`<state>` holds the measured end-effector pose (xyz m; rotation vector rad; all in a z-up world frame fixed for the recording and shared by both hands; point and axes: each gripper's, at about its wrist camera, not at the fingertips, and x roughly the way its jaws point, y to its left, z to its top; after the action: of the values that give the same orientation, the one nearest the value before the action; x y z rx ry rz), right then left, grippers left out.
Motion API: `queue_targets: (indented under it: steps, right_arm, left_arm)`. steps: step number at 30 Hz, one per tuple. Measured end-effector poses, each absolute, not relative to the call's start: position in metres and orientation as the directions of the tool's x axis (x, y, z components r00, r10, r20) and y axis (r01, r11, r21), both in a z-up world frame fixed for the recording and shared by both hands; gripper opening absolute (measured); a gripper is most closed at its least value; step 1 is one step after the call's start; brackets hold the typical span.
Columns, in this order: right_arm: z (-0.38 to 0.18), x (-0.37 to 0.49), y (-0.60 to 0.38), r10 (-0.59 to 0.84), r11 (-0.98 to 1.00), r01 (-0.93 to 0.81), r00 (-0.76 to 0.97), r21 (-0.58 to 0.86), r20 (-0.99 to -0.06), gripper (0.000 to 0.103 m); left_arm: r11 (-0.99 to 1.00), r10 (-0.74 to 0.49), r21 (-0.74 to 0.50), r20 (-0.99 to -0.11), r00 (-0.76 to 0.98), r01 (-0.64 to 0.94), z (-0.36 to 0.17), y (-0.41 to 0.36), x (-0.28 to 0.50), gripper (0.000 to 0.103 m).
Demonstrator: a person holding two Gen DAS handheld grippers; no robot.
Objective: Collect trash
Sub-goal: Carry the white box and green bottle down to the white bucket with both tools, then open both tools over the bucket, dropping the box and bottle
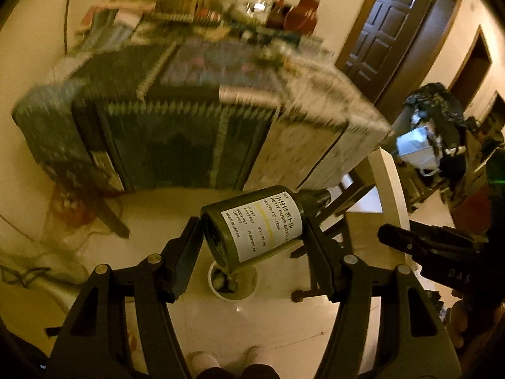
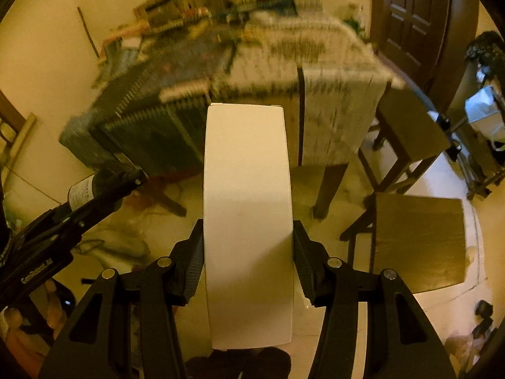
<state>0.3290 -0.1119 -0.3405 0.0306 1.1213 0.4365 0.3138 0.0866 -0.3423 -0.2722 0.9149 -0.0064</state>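
While held mid-air: left tool [image 1: 252,237] clenches dark green plastic pump bottle [image 1: 252,225]; right tool [image 2: 247,249] clamps white cardboard box [image 2: 247,221].
Risk: tilted bottle slipping out.

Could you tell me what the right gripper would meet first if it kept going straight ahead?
Probably the cloth-covered table; the white box the right gripper holds points at its draped side, though depth is unclear.

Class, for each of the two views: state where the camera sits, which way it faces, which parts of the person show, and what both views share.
Left wrist: on the left gripper, facing down over a cup on the floor; holds a green pump bottle; feet show.
Right wrist: on the right gripper, facing the draped table; holds a white box.
Shared: table, dark door, each other's gripper.
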Motion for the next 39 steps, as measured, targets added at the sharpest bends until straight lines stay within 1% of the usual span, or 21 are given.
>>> queue_targets:
  steps: [3,14,18,23,24,25,26,31,34,37,39]
  right_arm:
    - [-0.393,0.335,-0.111,0.346,0.914,-0.323,0.309,0.245,-0.886,0.048]
    - [-0.553,0.340,-0.096,0.311,0.919,-0.309,0.190,0.244,-0.931,0.048]
    - [-0.596,0.339,-0.083,0.312,0.913,-0.325,0.166,0.246,-0.936,0.048]
    - [-0.621,0.345,-0.073,0.385,0.884,-0.338,0.132,0.323,-0.914,0.050]
    - [-0.625,0.346,-0.072,0.379,0.887,-0.338,0.139,0.316,-0.915,0.059]
    - [-0.628,0.347,-0.071,0.360,0.895,-0.334,0.150,0.295,-0.921,0.073]
    - [-0.632,0.348,-0.071,0.344,0.902,-0.332,0.163,0.277,-0.925,0.075]
    - [-0.639,0.355,-0.082,0.341,0.910,-0.300,0.154,0.285,-0.927,0.075]
    - [-0.641,0.360,-0.088,0.313,0.923,-0.285,0.159,0.260,-0.936,0.075]
    - [-0.637,0.362,-0.093,0.294,0.931,-0.271,0.163,0.244,-0.942,0.075]
    - [-0.631,0.362,-0.096,0.295,0.933,-0.263,0.162,0.247,-0.942,0.075]
  left_arm:
    - [0.964,-0.116,-0.231,-0.808,0.578,-0.130,-0.387,0.084,0.323,0.063]
    - [0.960,-0.134,-0.226,-0.888,0.441,-0.163,-0.574,0.091,0.336,0.063]
    - [0.962,-0.137,-0.221,-0.901,0.411,-0.164,-0.622,0.097,0.338,0.063]
    - [0.967,-0.130,-0.202,-0.914,0.384,-0.153,-0.663,0.098,0.342,0.063]
    - [0.967,-0.132,-0.203,-0.916,0.380,-0.153,-0.668,0.097,0.343,0.063]
    - [0.967,-0.136,-0.205,-0.918,0.372,-0.152,-0.675,0.097,0.344,0.063]
    - [0.967,-0.141,-0.207,-0.920,0.367,-0.149,-0.678,0.096,0.346,0.063]
    - [0.960,-0.197,-0.251,-0.921,0.337,-0.124,-0.696,0.085,0.358,0.064]
    - [0.958,-0.225,-0.266,-0.928,0.298,-0.103,-0.706,0.076,0.369,0.064]
    - [0.957,-0.248,-0.277,-0.936,0.248,-0.087,-0.714,0.066,0.378,0.064]
    - [0.958,-0.249,-0.276,-0.935,0.253,-0.081,-0.711,0.062,0.380,0.064]
